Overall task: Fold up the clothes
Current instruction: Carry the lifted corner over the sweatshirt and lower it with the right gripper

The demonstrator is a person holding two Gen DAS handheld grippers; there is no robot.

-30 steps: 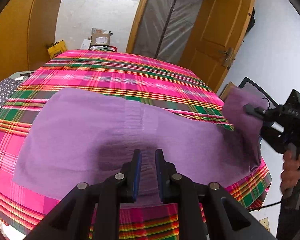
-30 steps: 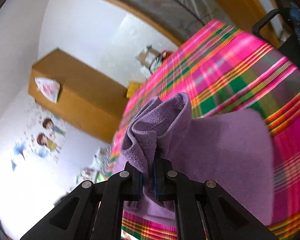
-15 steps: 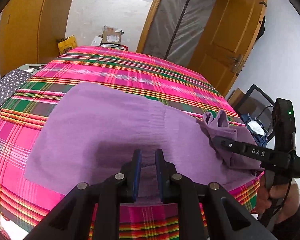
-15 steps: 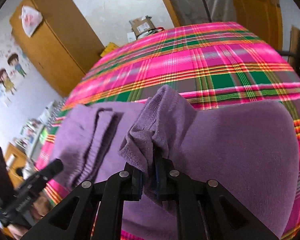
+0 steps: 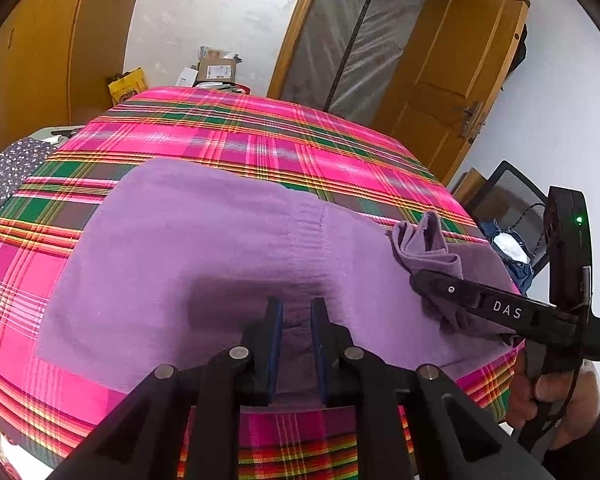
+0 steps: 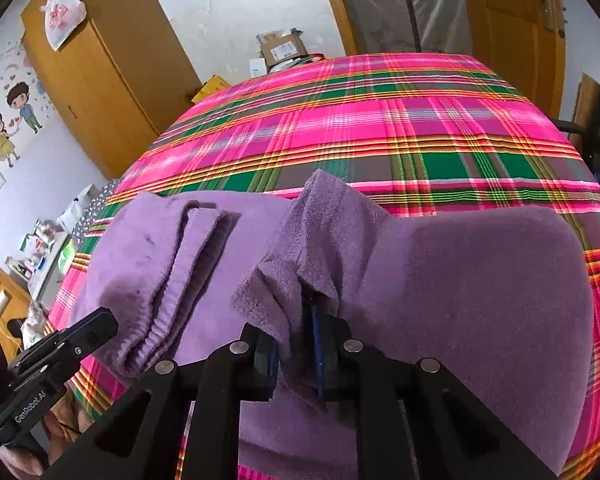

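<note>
A purple fleece garment (image 5: 200, 260) (image 6: 460, 288) lies spread on a bed with a pink, green and yellow plaid cover (image 5: 260, 140) (image 6: 380, 120). My left gripper (image 5: 296, 340) (image 6: 104, 324) is at the garment's near edge by the elastic waistband, shut on a bit of the fabric. My right gripper (image 6: 294, 344) (image 5: 418, 278) has a bunched corner of the garment (image 6: 328, 216) (image 5: 424, 244) resting on the layer below. Its jaws are opening. The cloth still stands between them, draped over one finger, and the blue pad of the other shows bare.
A wooden wardrobe (image 6: 112, 60) (image 5: 40, 60) stands far left, with cardboard boxes (image 5: 216, 68) beyond the bed and a wooden door (image 5: 460, 60) to the right. A black chair (image 5: 512, 196) sits off the bed's right corner. A dotted cloth (image 5: 8, 168) lies at the left.
My right gripper carried the raised corner in over the garment and down onto it, rolling level as it went. Its jaws have widened. The left gripper stayed put.
</note>
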